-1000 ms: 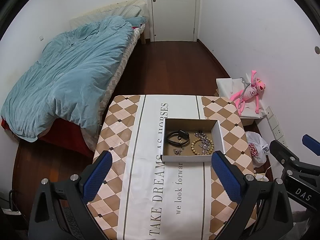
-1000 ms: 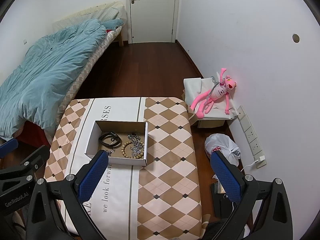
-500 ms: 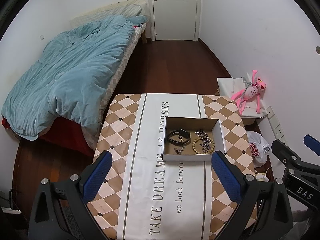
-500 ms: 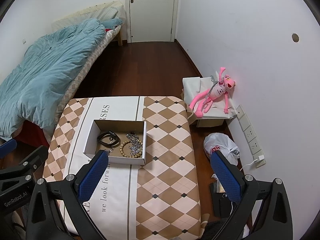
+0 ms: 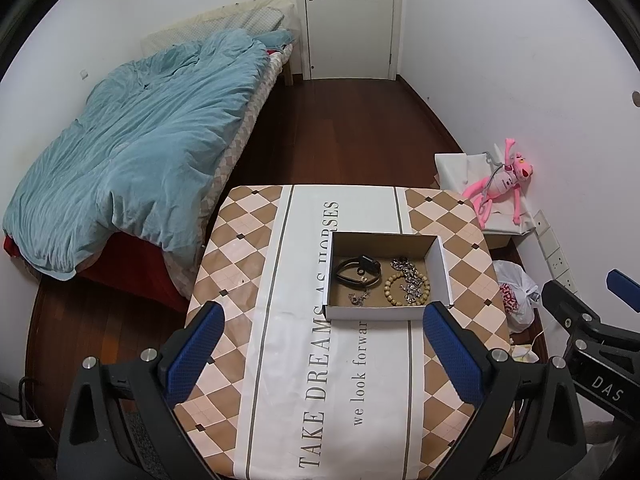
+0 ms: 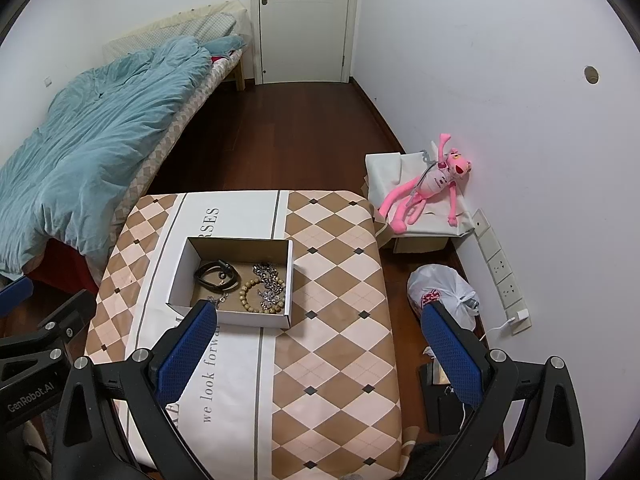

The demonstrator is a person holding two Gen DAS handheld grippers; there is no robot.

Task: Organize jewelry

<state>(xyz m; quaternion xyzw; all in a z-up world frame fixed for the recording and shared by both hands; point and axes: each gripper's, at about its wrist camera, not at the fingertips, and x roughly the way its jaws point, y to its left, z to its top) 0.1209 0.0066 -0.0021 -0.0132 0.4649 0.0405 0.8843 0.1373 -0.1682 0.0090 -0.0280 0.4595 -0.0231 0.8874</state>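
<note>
A shallow white cardboard box (image 5: 386,312) is sitting on the worktop (image 5: 248,264), on the white lettered strip of its checked cloth, and the jewelry is lying inside it: a black band (image 5: 357,270) at the left, a wooden bead bracelet (image 5: 394,290) near the front, a tangle of silver chain (image 5: 408,272) touching the beads at the right, and a small silver piece (image 5: 357,299) by the front wall. The left claw (image 5: 320,354) is hovering above the near part of the worktop with its blue pads spread wide, holding nothing. The right claw (image 6: 324,354) is hanging wide and empty too, over the worktop's right half. A bed (image 5: 132,152) is standing to the left, and a pink plush toy (image 6: 426,182) is lying by the right wall.
</note>
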